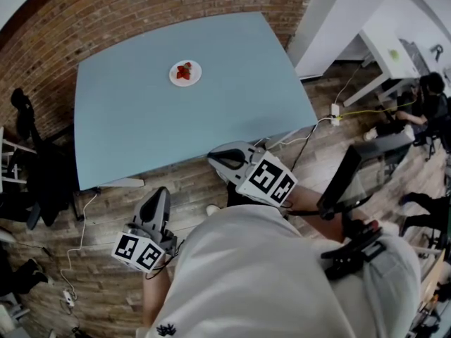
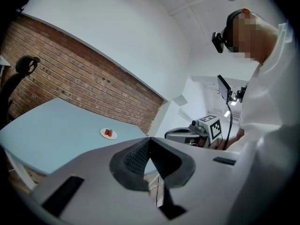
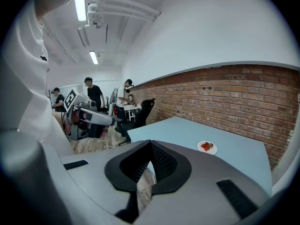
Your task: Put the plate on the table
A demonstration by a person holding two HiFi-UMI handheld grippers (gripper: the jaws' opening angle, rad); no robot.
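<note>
A small white plate (image 1: 185, 72) with red strawberries on it stands on the light-blue table (image 1: 232, 90), toward the far side. It also shows as the plate (image 2: 108, 133) in the left gripper view and the plate (image 3: 206, 147) in the right gripper view. Both grippers hang near my body, short of the table's near edge and far from the plate. My left gripper (image 1: 158, 193) is shut with nothing in it, its tips (image 2: 149, 139) meeting. My right gripper (image 1: 215, 159) is also shut and empty, its tips (image 3: 150, 143) together.
A brick wall (image 1: 141, 13) runs behind the table. A black office chair (image 1: 32, 167) stands at the left. Cables and a power strip (image 1: 335, 111) lie on the wooden floor. A white desk (image 1: 384, 48) and people (image 3: 93, 95) are off to the right.
</note>
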